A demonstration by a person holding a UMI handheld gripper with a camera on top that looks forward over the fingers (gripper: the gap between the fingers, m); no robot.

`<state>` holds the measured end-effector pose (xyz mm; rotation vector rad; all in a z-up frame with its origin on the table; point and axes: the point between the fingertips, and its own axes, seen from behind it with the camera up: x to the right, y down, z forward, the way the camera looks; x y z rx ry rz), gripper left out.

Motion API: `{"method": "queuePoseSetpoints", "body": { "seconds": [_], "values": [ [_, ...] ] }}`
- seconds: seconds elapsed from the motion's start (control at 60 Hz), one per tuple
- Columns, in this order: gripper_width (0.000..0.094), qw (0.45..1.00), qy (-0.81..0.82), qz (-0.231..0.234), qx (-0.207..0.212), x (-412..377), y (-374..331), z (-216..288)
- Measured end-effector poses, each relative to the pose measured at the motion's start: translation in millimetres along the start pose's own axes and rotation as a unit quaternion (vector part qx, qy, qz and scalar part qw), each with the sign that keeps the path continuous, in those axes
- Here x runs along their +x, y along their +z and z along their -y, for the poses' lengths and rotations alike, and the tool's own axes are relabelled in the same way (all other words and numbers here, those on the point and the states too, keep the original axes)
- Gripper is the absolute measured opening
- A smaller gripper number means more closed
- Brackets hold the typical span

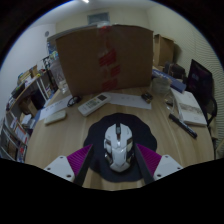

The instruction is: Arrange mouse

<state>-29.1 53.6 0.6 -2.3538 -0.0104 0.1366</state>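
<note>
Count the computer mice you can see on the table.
1. The mouse lies on the round dark mouse pad, between the tongs, which stand open around it. Clutter beyond could hide others.

Mouse [118, 147]: rear end hidden below, between the fingers [72, 163]; any contact with the pads cannot be told.
Round mat [118, 140]: near part covered by the mouse and the fingers.
Fingers: bases cut off.
Cardboard box [104, 58]: conceals whatever stands behind it.
Shelves [22, 112], left of the fingers: contents too small to identify.
Items on the tabletop [60, 140] beyond the mat: too small to name.
</note>
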Motion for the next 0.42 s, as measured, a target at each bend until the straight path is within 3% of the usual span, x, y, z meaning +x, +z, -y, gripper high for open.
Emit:
{"method": "queuePoseSetpoints", "body": {
  "seconds": [0.2,0.417],
  "values": [
    [0.0841,0.999,0.022,-0.024,0.029,-45.1,-101.5,-11.6],
    [0.0837,0.999,0.015,-0.003,0.034,-116.0,-199.8,-43.6]
  ]
}}
